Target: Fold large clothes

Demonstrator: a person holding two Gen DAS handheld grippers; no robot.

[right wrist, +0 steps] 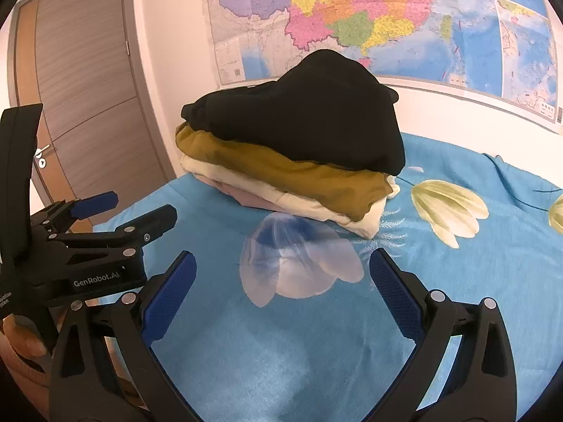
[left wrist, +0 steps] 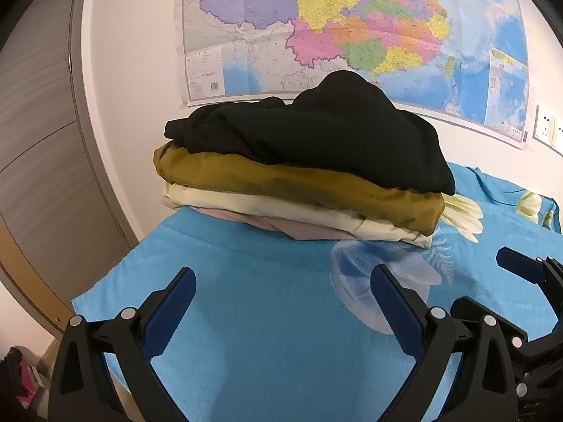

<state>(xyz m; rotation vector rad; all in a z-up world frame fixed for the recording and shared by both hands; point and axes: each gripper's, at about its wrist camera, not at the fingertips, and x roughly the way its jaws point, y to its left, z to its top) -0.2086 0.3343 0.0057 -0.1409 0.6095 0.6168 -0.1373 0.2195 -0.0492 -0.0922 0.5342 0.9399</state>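
A pile of folded clothes rests on the blue flowered bedspread (left wrist: 267, 316) near the wall. On top lies a black garment (left wrist: 316, 130) (right wrist: 302, 112), under it an olive-brown one (left wrist: 281, 179) (right wrist: 316, 179), then a cream one (left wrist: 267, 207) (right wrist: 337, 212) and a pink one (left wrist: 302, 230) at the bottom. My left gripper (left wrist: 283, 299) hovers open over bare bedspread in front of the pile, holding nothing. My right gripper (right wrist: 283, 288) is open too, just right of the left one, also short of the pile. The left gripper (right wrist: 137, 211) shows at the left of the right wrist view.
A large coloured map (left wrist: 352, 35) hangs on the white wall behind the pile. A grey-brown door (right wrist: 88, 88) with a handle stands to the left. Wall sockets (left wrist: 549, 130) sit at far right. The bed's left edge (left wrist: 105, 281) drops off beside the door.
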